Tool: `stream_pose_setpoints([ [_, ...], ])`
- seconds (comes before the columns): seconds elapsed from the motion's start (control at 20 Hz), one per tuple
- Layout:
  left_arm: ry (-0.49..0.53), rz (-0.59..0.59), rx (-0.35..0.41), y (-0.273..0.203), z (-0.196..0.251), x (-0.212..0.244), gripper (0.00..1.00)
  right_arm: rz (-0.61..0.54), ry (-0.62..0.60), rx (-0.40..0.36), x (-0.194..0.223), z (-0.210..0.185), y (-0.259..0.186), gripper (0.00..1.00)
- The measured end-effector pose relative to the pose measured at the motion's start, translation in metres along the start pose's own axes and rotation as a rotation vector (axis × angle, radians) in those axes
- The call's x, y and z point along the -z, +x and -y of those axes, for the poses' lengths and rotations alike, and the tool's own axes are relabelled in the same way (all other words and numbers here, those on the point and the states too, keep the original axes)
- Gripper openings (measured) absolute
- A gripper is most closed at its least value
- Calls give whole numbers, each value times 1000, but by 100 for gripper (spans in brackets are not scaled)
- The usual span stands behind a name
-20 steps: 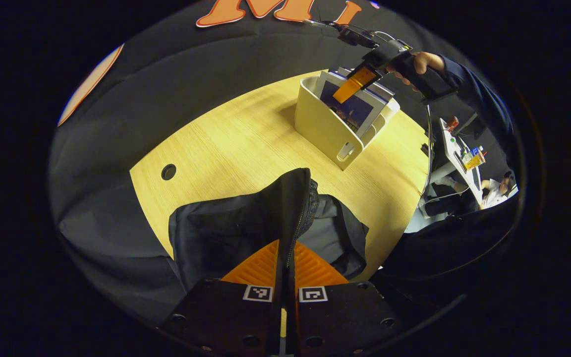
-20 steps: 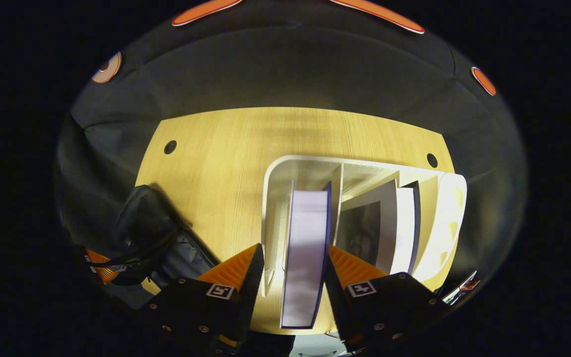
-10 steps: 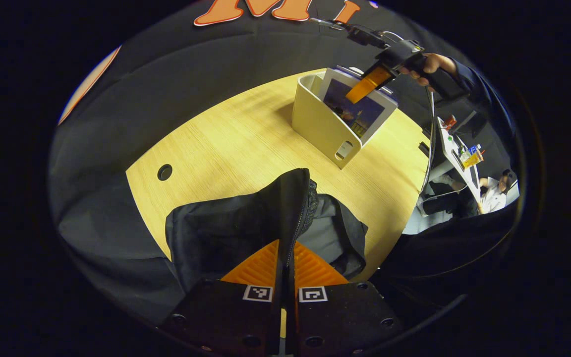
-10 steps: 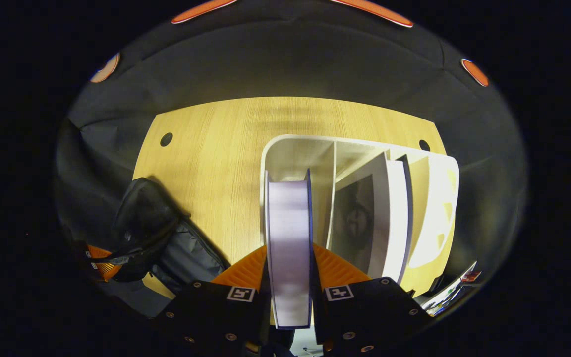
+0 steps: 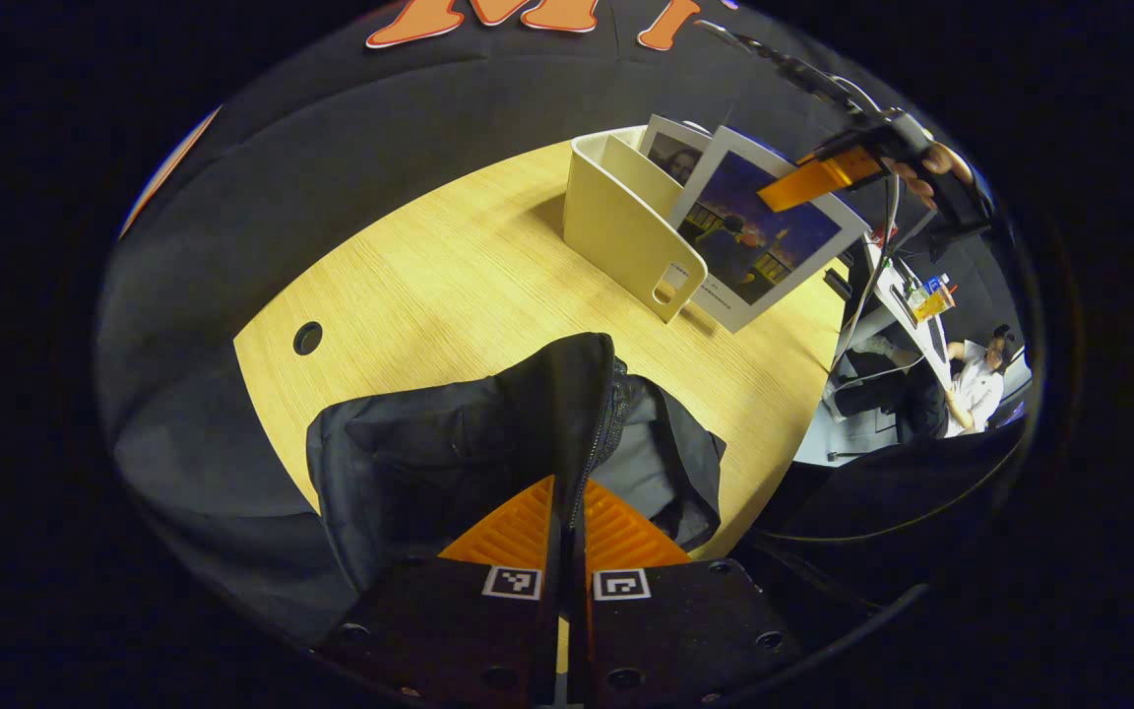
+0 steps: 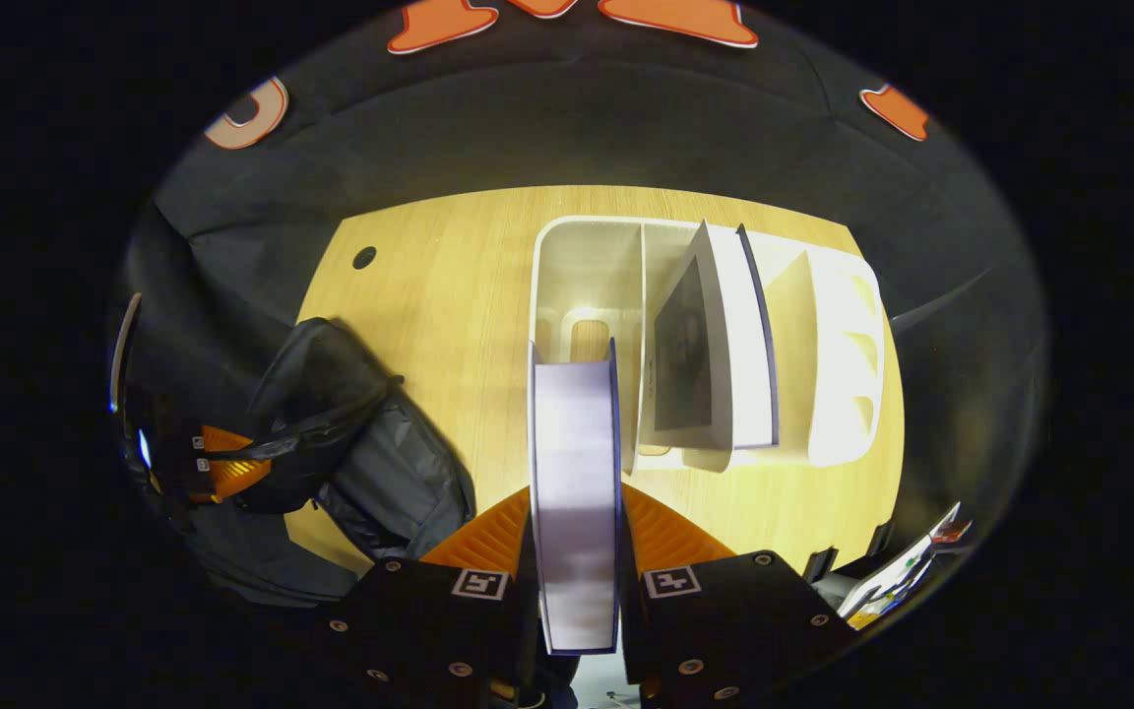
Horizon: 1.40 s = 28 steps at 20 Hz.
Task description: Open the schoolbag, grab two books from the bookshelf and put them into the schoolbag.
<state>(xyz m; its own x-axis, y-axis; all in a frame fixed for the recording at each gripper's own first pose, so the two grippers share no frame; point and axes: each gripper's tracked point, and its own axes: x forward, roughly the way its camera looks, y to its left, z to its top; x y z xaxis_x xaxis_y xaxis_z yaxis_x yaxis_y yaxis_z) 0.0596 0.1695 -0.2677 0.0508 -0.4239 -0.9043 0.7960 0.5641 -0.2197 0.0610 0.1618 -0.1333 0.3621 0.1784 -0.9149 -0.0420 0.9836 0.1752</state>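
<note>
A book is clamped edge-on between both fingers of the right claw, its page block running straight ahead from the claw. In the left gripper view the same book is seen lifted out of the bookshelf, hanging beside the shelf's near end with its lower corner just above the bench, and the right claw is seen pinching its upper edge. Ahead of the right claw and slightly to its right, a second book is seen leaning in the bookshelf. The left claw is closed on the zippered rim of the schoolbag, which is held up directly ahead of it with the dark fabric draped to either side. In the right gripper view the schoolbag lies to the claw's left on the bench, with the left claw at its far edge.
</note>
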Motion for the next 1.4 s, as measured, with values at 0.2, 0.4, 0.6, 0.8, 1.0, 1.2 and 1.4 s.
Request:
stream_pose_setpoints([
  [0.2,18,-17,-4,5,2,1,5,9,20,-30,34,2,-13,36],
  [0.4,30,-35,-4,12,7,2,5,11,28,-32,64,8,-23,36],
  [0.6,33,-38,1,16,12,2,5,21,66,-72,88,5,-30,35],
  [0.8,36,-41,-3,15,12,2,5,52,142,-165,100,-5,-37,34],
  [1.0,47,-42,-12,14,14,1,5,88,207,-261,109,-21,-45,34],
  [1.2,54,-43,-29,9,14,-2,5,120,300,-368,108,-38,-41,33],
  [1.4,47,-40,-31,3,14,-8,5,143,363,-440,108,-53,-30,32],
])
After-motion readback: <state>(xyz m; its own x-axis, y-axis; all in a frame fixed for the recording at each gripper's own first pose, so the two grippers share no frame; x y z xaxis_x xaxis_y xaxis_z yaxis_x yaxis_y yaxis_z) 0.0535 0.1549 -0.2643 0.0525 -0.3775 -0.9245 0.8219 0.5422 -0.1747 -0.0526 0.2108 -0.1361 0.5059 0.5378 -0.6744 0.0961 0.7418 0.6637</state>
